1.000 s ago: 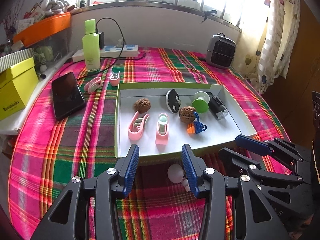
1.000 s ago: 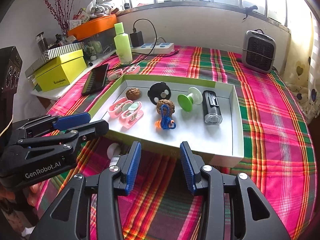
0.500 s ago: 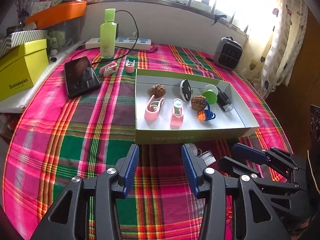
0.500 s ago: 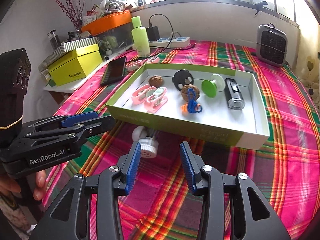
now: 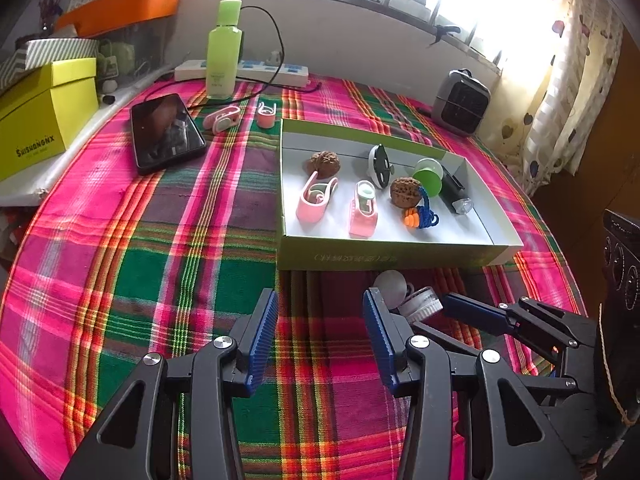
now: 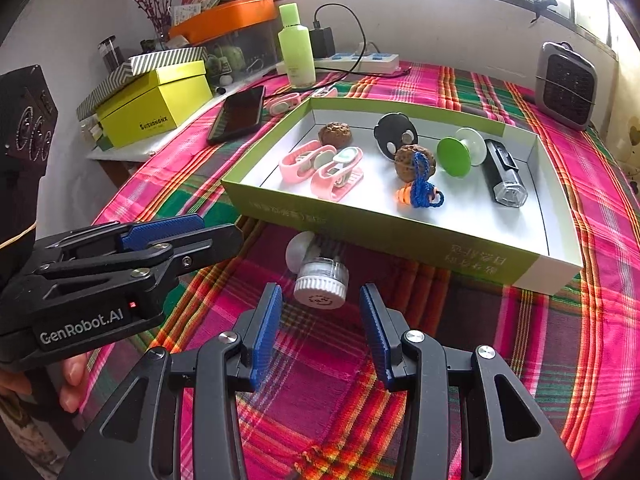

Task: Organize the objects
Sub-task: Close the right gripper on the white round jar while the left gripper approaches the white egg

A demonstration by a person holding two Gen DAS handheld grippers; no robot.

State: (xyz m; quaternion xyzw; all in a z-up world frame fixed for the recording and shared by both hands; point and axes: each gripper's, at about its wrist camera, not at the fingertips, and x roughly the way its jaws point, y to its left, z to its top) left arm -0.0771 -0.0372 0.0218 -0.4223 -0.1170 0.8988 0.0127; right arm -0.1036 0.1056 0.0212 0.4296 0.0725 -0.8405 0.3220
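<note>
On the plaid tablecloth, a small clear jar with a white ribbed cap lies on its side just outside the near wall of the green-sided box lid. The right gripper has its blue pads apart and empty, the cap just ahead of the fingertips. The left gripper is likewise spread wide, holding nothing, beside it over bare cloth. Inside the lid lie two pink clips, two walnuts, a green suction cup and a black flashlight.
</note>
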